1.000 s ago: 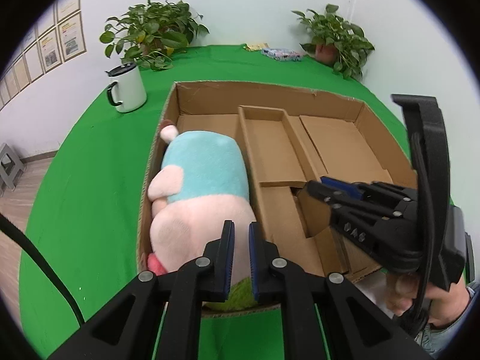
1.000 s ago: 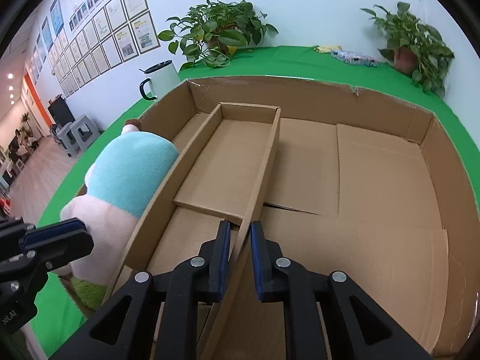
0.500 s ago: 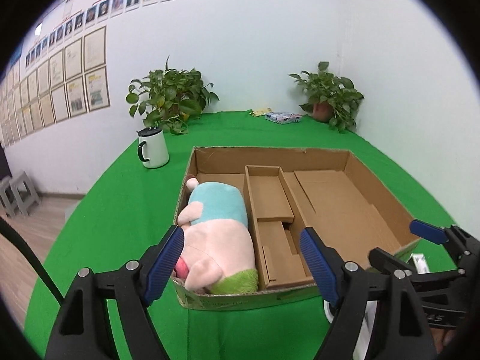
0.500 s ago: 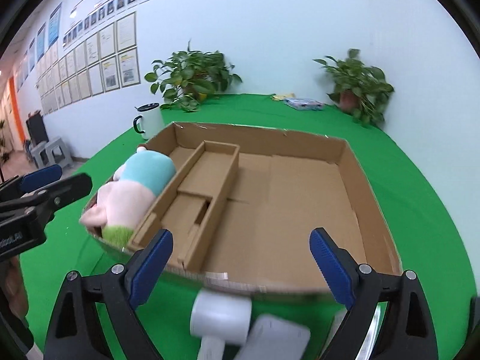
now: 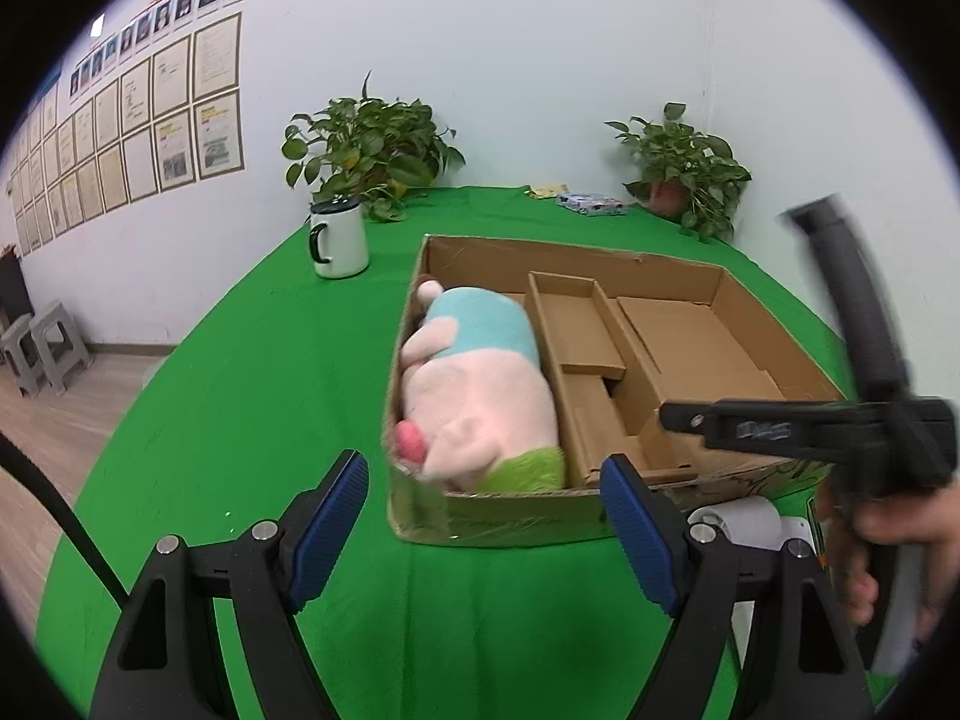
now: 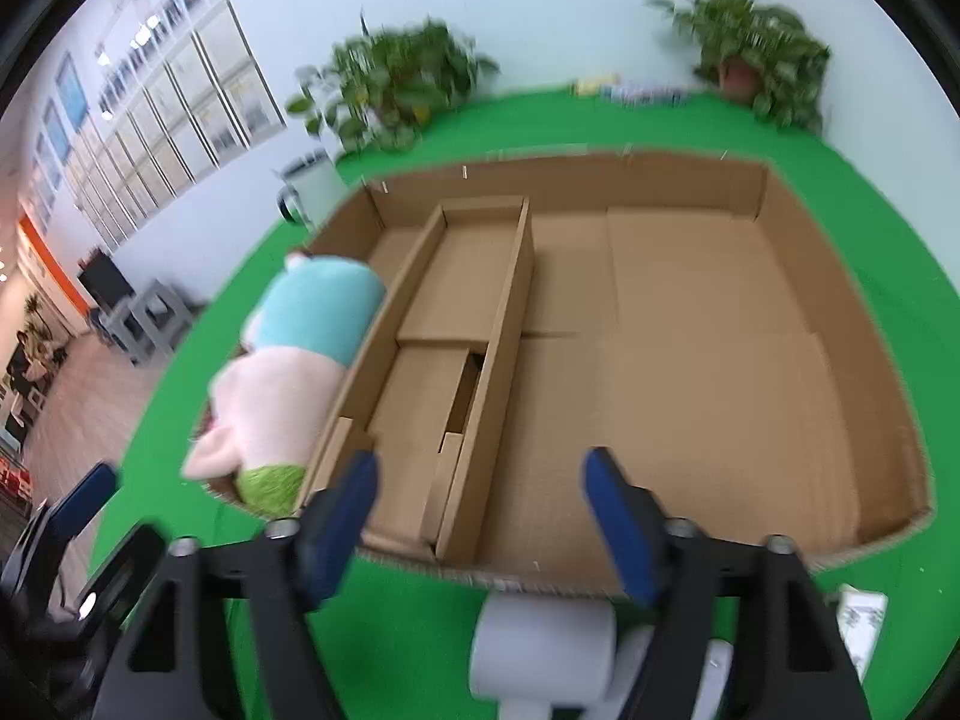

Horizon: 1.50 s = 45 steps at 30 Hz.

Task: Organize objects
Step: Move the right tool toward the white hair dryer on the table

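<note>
Left wrist view: a plush toy (image 5: 474, 384) is seen lying in the leftmost compartment of the cardboard box (image 5: 576, 252) at frame centre; that item is judged stowed. The middle divided compartments and the wide right compartment are empty. The left gripper (image 5: 483, 531) is held at lower centre with jaws spread wide, nothing between them, short of the box's near wall. At lower right a white cylindrical object (image 5: 741, 519) is noted on the green tablecloth (image 5: 240, 420), outside the box, judged still to be put away. A hand (image 5: 888, 546) grips the right gripper's handle at the right edge. A white mug (image 5: 339, 240) and two potted plants stand well behind the box.

Right wrist view (blurred): the right gripper (image 6: 483, 519) is seen at lower centre, jaws apart and just narrowed, nothing between them. The white cylindrical object (image 6: 540, 645) lies below them, before the box's near wall (image 6: 540, 579), with a flat white item beside it. That wall is judged the only obstacle to loading.
</note>
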{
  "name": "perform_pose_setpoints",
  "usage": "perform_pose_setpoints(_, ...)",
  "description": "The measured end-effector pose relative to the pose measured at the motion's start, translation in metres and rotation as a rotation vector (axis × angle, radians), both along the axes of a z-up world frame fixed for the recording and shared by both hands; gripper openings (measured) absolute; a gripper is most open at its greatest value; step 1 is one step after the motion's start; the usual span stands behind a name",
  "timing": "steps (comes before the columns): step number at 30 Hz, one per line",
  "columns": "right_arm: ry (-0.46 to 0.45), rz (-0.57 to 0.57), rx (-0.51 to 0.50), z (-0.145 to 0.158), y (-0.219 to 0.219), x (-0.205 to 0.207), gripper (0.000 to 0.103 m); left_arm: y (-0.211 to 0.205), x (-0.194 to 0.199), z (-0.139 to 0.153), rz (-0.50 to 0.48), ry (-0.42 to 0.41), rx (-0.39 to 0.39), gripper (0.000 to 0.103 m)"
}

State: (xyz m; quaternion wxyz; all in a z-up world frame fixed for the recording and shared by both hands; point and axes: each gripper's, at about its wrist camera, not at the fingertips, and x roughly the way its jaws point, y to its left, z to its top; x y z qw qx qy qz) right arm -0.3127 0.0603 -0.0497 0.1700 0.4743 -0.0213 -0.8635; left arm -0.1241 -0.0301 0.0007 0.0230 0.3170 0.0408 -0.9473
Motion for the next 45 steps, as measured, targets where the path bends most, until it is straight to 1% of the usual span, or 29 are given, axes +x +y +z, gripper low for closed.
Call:
perform_pose_setpoints(1, -0.017, 0.003, 0.024, -0.006, -0.006, -0.004, 0.046, -0.002, 0.001, 0.0, 0.001, 0.0, -0.002, 0.079)
perform_pose_setpoints(2, -0.033, 0.004, 0.046, -0.014, -0.01, -0.007, 0.043, -0.003, 0.001, -0.001, 0.002, 0.001, -0.004, 0.079)
perform_pose_setpoints(3, -0.047, 0.008, 0.057, -0.021, -0.013, -0.008, 0.042, -0.005, 0.001, -0.001, 0.003, 0.002, -0.006, 0.079)
perform_pose_setpoints(4, -0.057, 0.012, 0.063, -0.026, -0.014, -0.007, 0.037, -0.006, 0.001, -0.002, 0.003, 0.001, -0.005, 0.079)
perform_pose_setpoints(5, -0.064, 0.019, 0.065, -0.03, -0.016, -0.007, 0.028, -0.008, 0.0, -0.003, 0.002, -0.002, 0.0, 0.079)
perform_pose_setpoints(7, -0.059, 0.048, 0.063, -0.032, -0.019, -0.006, 0.019, -0.009, -0.001, -0.005, -0.001, -0.007, 0.007, 0.079)
perform_pose_setpoints(9, -0.042, 0.068, 0.095, -0.03, -0.023, -0.005, 0.019, -0.01, -0.002, -0.007, -0.001, -0.01, 0.008, 0.079)
perform_pose_setpoints(12, -0.043, 0.093, 0.124, -0.029, -0.027, -0.005, 0.019, -0.009, -0.006, -0.011, -0.006, -0.017, 0.014, 0.079)
perform_pose_setpoints(15, -0.039, 0.125, 0.138, -0.029, -0.03, -0.007, 0.019, -0.008, -0.007, -0.013, -0.005, -0.022, 0.01, 0.079)
perform_pose_setpoints(18, -0.014, 0.162, 0.152, -0.028, -0.031, -0.007, 0.019, -0.007, -0.009, -0.014, -0.006, -0.028, 0.015, 0.079)
perform_pose_setpoints(22, -0.022, 0.164, 0.147, -0.027, -0.032, -0.008, 0.02, -0.005, -0.009, -0.015, -0.007, -0.03, 0.009, 0.079)
perform_pose_setpoints(27, -0.048, 0.16, 0.079, -0.025, -0.026, -0.009, 0.028, -0.001, -0.007, -0.015, -0.008, -0.037, 0.001, 0.079)
perform_pose_setpoints(29, -0.033, 0.162, 0.073, -0.023, -0.027, -0.007, 0.042, 0.0, -0.006, -0.015, -0.007, -0.037, 0.004, 0.079)
perform_pose_setpoints(32, -0.011, 0.167, 0.063, -0.019, -0.025, -0.002, 0.05, 0.0, -0.006, -0.014, -0.003, -0.035, -0.002, 0.079)
perform_pose_setpoints(35, 0.011, 0.151, 0.058, -0.013, -0.019, 0.001, 0.054, 0.001, -0.006, -0.012, 0.003, -0.033, 0.002, 0.079)
perform_pose_setpoints(36, 0.027, 0.133, 0.061, -0.009, -0.015, 0.004, 0.055, 0.001, -0.005, -0.011, 0.003, -0.03, 0.003, 0.079)
perform_pose_setpoints(37, 0.043, 0.117, 0.064, -0.006, -0.012, 0.005, 0.06, 0.001, -0.004, -0.01, 0.006, -0.024, 0.002, 0.079)
perform_pose_setpoints(38, 0.064, 0.098, 0.065, 0.0, -0.007, 0.009, 0.068, 0.002, -0.003, -0.008, 0.014, -0.013, 0.0, 0.079)
perform_pose_setpoints(39, 0.088, 0.079, 0.062, 0.005, -0.001, 0.014, 0.072, 0.002, -0.001, -0.006, 0.022, -0.002, -0.001, 0.079)
perform_pose_setpoints(41, 0.148, 0.039, 0.048, 0.018, 0.013, 0.032, 0.095, 0.003, 0.003, 0.0, 0.029, 0.03, -0.001, 0.079)
perform_pose_setpoints(43, 0.222, 0.014, 0.009, 0.029, 0.026, 0.053, 0.102, 0.007, 0.006, 0.004, 0.026, 0.058, -0.003, 0.08)
perform_pose_setpoints(44, 0.264, 0.003, -0.011, 0.032, 0.032, 0.066, 0.102, 0.01, 0.009, 0.005, 0.019, 0.074, -0.005, 0.08)
perform_pose_setpoints(45, 0.302, -0.011, -0.005, 0.034, 0.036, 0.081, 0.102, 0.013, 0.01, 0.006, 0.013, 0.082, -0.008, 0.08)
